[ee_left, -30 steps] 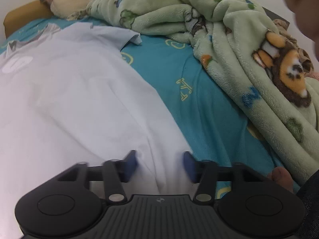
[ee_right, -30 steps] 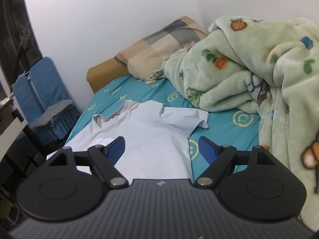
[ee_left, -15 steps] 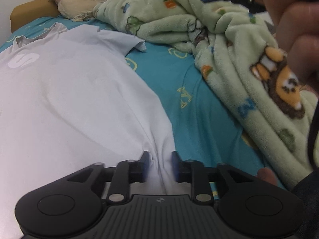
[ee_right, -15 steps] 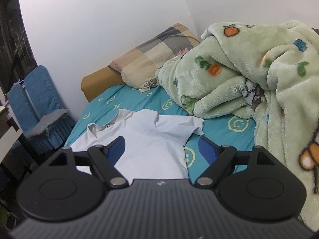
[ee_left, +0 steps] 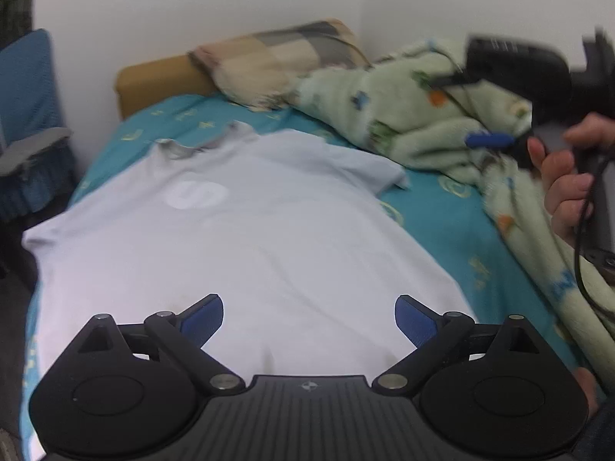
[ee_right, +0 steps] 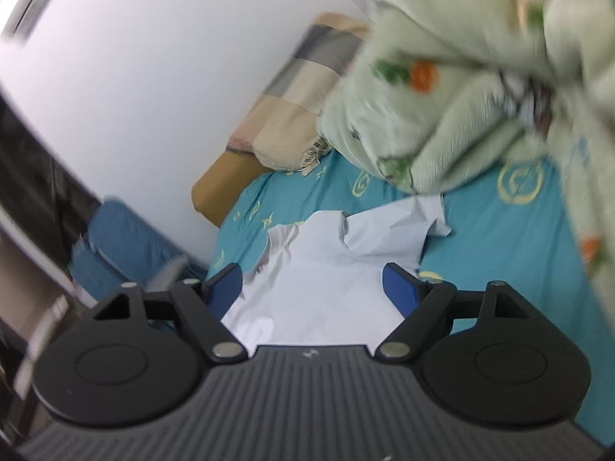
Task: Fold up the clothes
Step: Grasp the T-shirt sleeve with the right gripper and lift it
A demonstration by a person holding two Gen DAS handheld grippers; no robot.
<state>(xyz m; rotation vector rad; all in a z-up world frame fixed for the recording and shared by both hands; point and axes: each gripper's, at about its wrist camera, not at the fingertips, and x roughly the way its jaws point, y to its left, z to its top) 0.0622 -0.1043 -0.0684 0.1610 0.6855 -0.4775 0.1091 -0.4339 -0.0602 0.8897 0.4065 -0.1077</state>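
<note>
Left wrist view: with both the left gripper (ee_left: pixel 308 317) and right gripper (ee_right: pixel 312 286) wide open, empty, best pinch sleeve (ee_left: pixel 378 167) at two o'clock, fold across white polo shirt (ee_left: pixel 238 238).

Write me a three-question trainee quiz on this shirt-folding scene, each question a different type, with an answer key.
1. True or false: the left gripper is clamped on the white shirt.
2. Multiple choice: the shirt lies on A) a wooden floor, B) the teal bedsheet, C) the blue chair.
3. Fill in: piled along one side of the bed, past the shirt's sleeve, is the green ____.

Key
1. False. Its jaws have just been opening and stand wide, with nothing pinched between them; the shirt lies flat below.
2. B.
3. Blanket, with cartoon prints. The right gripper is also open, over the shirt's collar end.
</note>
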